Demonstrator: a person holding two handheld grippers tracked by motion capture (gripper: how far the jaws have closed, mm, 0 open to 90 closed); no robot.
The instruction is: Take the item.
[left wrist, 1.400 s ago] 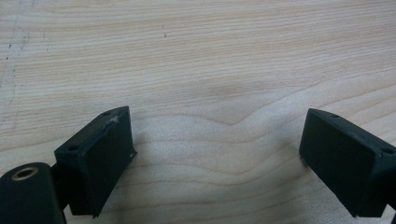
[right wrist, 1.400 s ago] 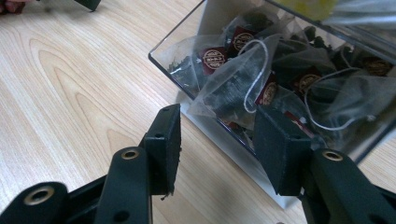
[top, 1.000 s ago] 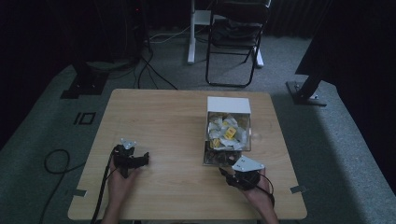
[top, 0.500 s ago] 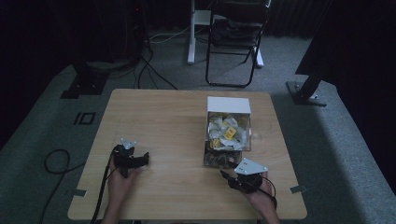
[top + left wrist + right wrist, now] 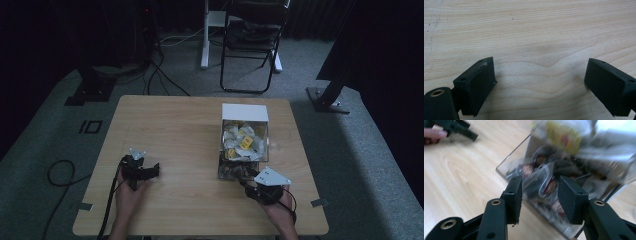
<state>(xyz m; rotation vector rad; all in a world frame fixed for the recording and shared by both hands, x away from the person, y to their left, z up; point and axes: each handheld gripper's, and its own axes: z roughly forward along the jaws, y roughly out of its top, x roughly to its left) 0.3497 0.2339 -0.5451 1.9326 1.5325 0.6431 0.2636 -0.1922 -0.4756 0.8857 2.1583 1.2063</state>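
The left claw [image 5: 150, 171] rests on the bare wooden tabletop [image 5: 175, 130], jaws spread wide and holding nothing. The right claw [image 5: 540, 197] is partly open and empty at the near end of a clear box [image 5: 244, 145] of small packets [image 5: 246, 142].

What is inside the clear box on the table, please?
The clear box holds many small wrapped packets, pale and yellow ones at its far end, dark ones with red-and-gold labels at the near end. What lies underneath the top packets is covered.
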